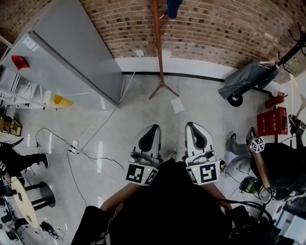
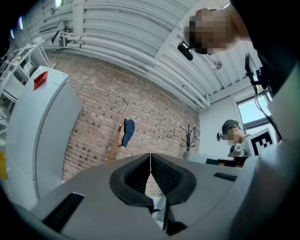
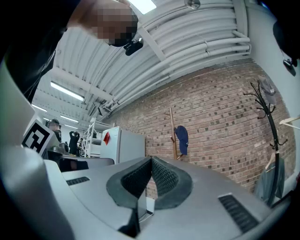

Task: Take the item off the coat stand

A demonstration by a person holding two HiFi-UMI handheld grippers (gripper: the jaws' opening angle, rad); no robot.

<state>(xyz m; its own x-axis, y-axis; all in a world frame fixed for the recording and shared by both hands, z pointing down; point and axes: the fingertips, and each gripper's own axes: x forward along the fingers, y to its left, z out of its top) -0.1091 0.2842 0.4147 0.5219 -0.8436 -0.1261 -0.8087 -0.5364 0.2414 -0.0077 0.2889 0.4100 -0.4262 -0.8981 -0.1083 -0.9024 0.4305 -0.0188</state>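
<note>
The blue cap [image 1: 173, 7] hangs high on the wooden coat stand [image 1: 158, 48]. The stand is by the brick wall, well apart from the person. Both grippers are held close to the body. The left gripper [image 1: 152, 130] has its jaws pressed tight together, with nothing in them. The right gripper [image 1: 191, 127] is the same: jaws together, holding nothing.

I think the job has not really started yet. To do it well, the person should walk up to the stand first. Then they should open one pair of jaws wide before reaching. It seems best to grab the cap by its edge and lift it up off the peg. Pulling it sideways may tip the thin stand.

On the way, cables [image 1: 101, 120] run over the floor at the left. A sheet of paper [image 1: 177, 105] lies near the foot of the stand. Feet could catch or slip there. A big grey cabinet [image 1: 71, 52] stands at the left. A hand cart [image 1: 246, 79] with a grey bag and a red box [image 1: 271, 120] sit at the right, near another person [image 1: 279, 170]. The middle path looks open.
</note>
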